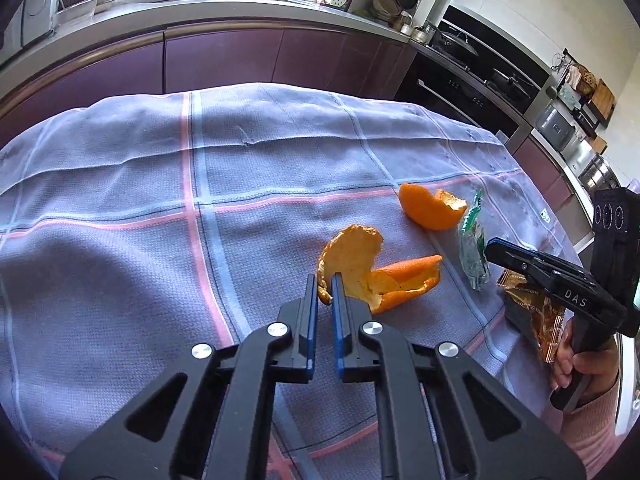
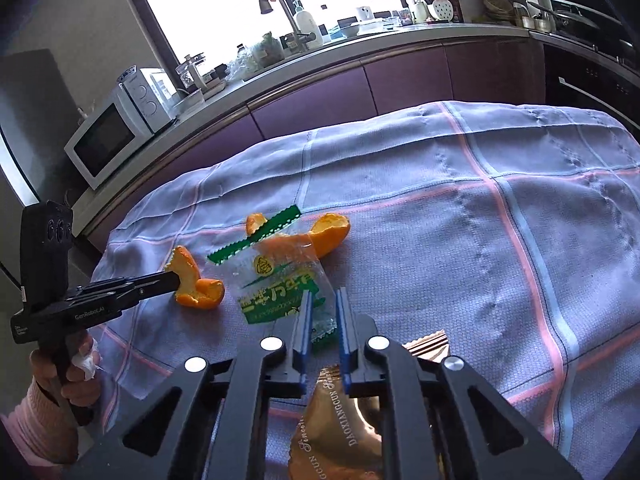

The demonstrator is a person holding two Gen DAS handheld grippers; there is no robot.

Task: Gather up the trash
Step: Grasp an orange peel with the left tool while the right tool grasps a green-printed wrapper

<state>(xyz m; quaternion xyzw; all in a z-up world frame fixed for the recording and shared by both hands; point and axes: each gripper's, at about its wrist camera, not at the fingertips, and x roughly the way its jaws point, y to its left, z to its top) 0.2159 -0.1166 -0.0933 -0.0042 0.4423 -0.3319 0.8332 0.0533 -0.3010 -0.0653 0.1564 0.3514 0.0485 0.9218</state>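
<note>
The left gripper, low in the centre of the left wrist view, has its blue-padded jaws drawn near each other around the edge of the nearer orange peel; whether they press it I cannot tell. The right gripper, at the bottom centre of the right wrist view, has its jaws narrowly parted, with nothing clamped between them, its tips over the lower end of the clear green-printed wrapper.

All of it lies on a lilac checked cloth filling the middle of both frames. The gold wrapper lies at the bottom of the right wrist view, under that gripper. The green wrapper lies centre-left, partly over the second orange peel above it. The nearer peel sits at left in that view, at the left gripper's tip.
</note>
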